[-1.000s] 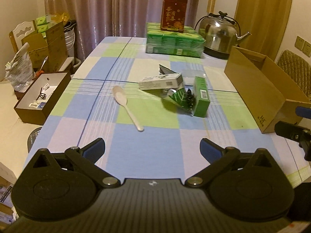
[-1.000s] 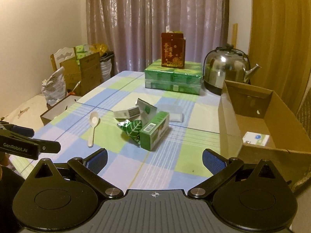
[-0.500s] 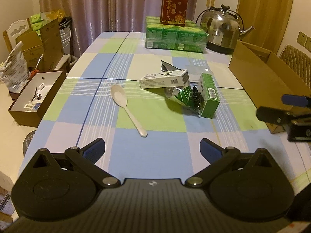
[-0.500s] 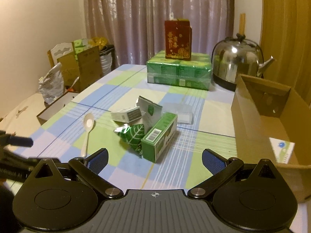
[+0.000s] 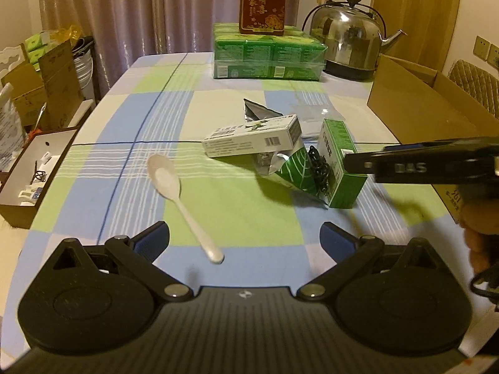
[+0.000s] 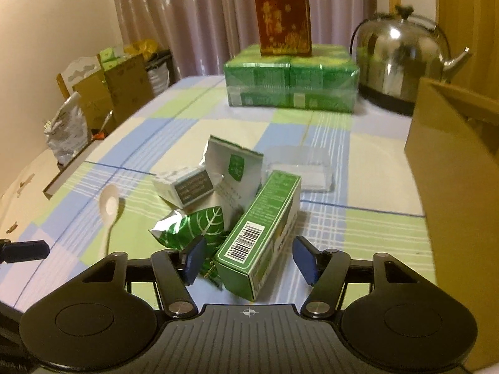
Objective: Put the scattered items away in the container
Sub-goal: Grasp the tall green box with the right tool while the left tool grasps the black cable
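Observation:
A green box (image 6: 262, 237) lies on the checked tablecloth between the fingers of my right gripper (image 6: 249, 261), which is open around its near end without gripping. Beside it lie a green leaf-print foil pouch (image 6: 190, 227), a white-grey box (image 6: 184, 185), a silver pouch (image 6: 230, 168) and a clear plastic case (image 6: 299, 168). A white plastic spoon (image 5: 181, 202) lies ahead of my left gripper (image 5: 244, 240), which is open and empty above the table's near edge. The cardboard container (image 5: 421, 109) stands at the right; it also shows in the right wrist view (image 6: 452, 162).
A shrink-wrapped pack of green boxes (image 5: 268, 53) with a red carton (image 5: 263, 3) on top and a steel kettle (image 5: 349, 40) stand at the far end. Cardboard boxes (image 5: 40, 93) and an open box (image 5: 31, 168) sit on the floor left of the table.
My right gripper has moved forward and down until its open fingers straddle the green box, and they have narrowed. My left gripper has moved closer to the spoon.

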`<state>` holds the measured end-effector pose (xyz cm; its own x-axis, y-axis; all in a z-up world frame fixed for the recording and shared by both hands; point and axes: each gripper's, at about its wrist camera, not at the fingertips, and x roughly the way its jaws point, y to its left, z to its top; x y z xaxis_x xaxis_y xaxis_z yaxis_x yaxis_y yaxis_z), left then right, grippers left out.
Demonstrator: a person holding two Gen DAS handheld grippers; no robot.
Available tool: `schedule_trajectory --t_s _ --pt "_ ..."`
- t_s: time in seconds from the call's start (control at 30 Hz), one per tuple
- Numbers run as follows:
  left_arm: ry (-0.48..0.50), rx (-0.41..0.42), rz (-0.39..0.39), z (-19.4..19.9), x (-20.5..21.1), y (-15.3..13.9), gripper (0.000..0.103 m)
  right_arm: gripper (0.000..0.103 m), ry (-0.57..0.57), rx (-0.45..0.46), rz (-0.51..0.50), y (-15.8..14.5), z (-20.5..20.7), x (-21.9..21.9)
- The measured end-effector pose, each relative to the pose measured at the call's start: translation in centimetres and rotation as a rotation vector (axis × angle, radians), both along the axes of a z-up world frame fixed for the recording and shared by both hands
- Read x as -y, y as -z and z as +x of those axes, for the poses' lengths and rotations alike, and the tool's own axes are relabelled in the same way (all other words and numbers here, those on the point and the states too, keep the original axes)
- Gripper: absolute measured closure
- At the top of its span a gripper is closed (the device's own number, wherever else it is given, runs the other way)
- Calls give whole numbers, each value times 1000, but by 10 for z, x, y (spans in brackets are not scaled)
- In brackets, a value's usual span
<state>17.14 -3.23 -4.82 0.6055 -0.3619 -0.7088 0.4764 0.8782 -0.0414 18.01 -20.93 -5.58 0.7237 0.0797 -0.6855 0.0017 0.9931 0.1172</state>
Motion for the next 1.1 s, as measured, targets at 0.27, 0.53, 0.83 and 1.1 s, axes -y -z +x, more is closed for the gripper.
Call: schedule_trajectory --t_s 0.27,0.53,0.83,1.1 --pt "17 -16 4 9 7 14 2 66 16 -27 -10 11 7 0" --pt "83 12 -6 5 27 10 9 76 35 -20 -58 5 -25 26" --pt "233 45 18 6 85 17 24 76 82 4 -151 7 -63 46" --pt "287 52 66 17 140 42 45 76 88 56 -161 11 -78 58"
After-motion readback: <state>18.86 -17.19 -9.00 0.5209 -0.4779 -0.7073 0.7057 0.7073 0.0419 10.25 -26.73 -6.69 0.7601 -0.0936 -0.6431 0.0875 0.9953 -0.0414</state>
